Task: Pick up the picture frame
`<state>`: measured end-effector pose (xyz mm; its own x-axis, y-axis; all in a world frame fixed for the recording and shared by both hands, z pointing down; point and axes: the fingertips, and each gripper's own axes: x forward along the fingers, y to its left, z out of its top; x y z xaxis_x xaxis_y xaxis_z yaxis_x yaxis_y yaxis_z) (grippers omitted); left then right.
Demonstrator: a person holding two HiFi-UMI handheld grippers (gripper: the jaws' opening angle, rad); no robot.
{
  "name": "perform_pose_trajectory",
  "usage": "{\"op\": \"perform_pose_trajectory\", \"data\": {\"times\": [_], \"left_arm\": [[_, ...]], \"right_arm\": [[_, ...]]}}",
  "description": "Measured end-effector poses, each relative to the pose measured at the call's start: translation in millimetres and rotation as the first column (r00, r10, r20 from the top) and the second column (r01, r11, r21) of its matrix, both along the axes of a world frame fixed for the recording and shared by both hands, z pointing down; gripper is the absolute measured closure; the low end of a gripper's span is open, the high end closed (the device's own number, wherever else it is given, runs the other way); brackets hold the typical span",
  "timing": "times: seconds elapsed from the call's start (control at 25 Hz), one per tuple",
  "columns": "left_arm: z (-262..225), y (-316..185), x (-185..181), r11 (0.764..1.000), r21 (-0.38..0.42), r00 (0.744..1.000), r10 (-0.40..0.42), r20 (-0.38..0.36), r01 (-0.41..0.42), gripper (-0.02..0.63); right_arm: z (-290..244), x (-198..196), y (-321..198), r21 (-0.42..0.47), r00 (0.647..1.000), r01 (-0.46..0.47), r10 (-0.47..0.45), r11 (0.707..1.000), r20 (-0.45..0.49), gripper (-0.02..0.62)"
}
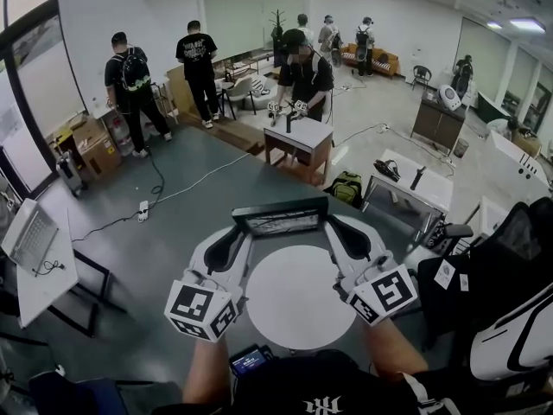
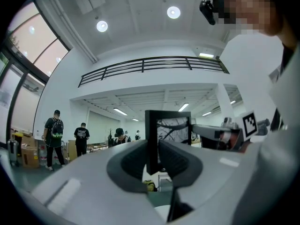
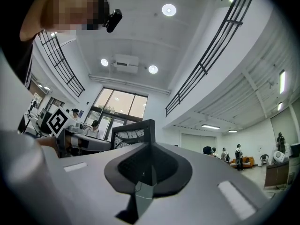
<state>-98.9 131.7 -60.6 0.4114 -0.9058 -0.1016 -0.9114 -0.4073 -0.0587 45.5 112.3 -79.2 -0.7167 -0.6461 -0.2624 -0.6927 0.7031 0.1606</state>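
You face a round white table (image 1: 294, 305) standing on the grey floor (image 1: 173, 258), its near edge by your body.

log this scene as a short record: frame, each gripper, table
picture frame: upright, held in the air by its two side edges
left gripper: shut on the frame's left edge
right gripper: shut on the frame's right edge
round white table: below the grippers, not touching the frame
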Motion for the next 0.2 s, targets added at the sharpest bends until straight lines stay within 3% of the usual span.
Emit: {"op": "perform_pose_trajectory", "data": {"times": [0.2], "left_arm": [[-0.4, -4.5, 2.8, 1.0, 0.001, 1.0, -0.004, 0.003, 0.004, 0.535]], "right_arm": [[-1.4, 2.9, -3.5, 0.014, 1.0, 0.01, -0.01, 1.0, -0.003, 0.586]]}}
